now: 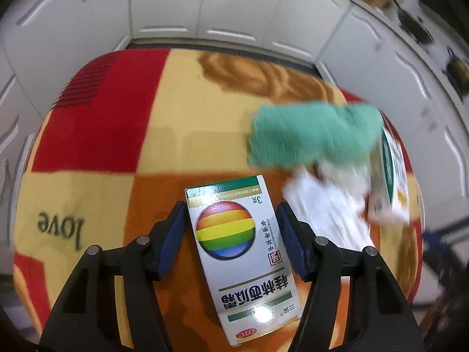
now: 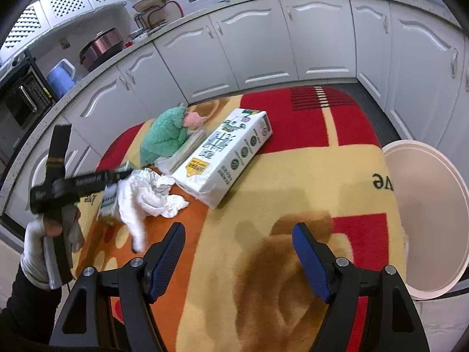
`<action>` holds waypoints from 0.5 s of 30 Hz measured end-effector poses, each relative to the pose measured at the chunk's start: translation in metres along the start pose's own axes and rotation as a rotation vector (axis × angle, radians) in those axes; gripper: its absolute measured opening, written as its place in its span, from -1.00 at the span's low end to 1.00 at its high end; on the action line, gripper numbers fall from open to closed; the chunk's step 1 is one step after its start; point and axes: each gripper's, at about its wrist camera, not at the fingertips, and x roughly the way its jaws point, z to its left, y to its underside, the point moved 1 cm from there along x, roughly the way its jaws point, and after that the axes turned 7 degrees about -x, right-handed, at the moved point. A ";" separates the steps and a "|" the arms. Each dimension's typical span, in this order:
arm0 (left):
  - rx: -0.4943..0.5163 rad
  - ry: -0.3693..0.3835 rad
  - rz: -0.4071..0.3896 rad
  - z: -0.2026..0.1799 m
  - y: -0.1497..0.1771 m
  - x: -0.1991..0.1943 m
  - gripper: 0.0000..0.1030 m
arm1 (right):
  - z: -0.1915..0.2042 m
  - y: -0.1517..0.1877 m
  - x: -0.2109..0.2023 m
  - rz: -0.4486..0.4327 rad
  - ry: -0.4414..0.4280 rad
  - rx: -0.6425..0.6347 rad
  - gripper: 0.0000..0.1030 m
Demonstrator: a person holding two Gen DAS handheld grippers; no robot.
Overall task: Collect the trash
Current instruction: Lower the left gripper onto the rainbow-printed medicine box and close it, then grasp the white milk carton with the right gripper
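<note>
On a table covered with a red, yellow and orange patterned blanket (image 2: 293, 182), the trash lies scattered in front of white kitchen cabinets (image 2: 263, 44). Seen from the left wrist, the left gripper (image 1: 231, 223) straddles a small medicine box (image 1: 237, 249), white with a rainbow-striped ball printed on it, lying flat on the cloth; the blue pads (image 1: 173, 234) stand close on either side of the box, but a sliver of gap shows at each edge, so the tongs are spread around it rather than pinching it. Beyond that box, blurred, sit a green towel (image 1: 313, 135), a crumpled white tissue (image 1: 328, 199) and a larger carton (image 1: 392, 170) at the right edge. From the right wrist view, the right gripper (image 2: 239, 252) hovers over bare blanket with its tongs spread wide and nothing between them. Ahead of it lie the tissue (image 2: 152, 193), the long white milk carton (image 2: 228, 155) on its side, and the green towel (image 2: 167, 135) just behind the carton. A white round bin (image 2: 425, 220) stands open at the table's right edge. At far left, a gloved hand (image 2: 38, 252) grips the handle of the other tool.
</note>
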 end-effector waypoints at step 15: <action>-0.034 0.011 -0.045 0.013 0.033 -0.033 0.22 | 0.018 -0.076 0.055 0.051 0.043 0.066 0.53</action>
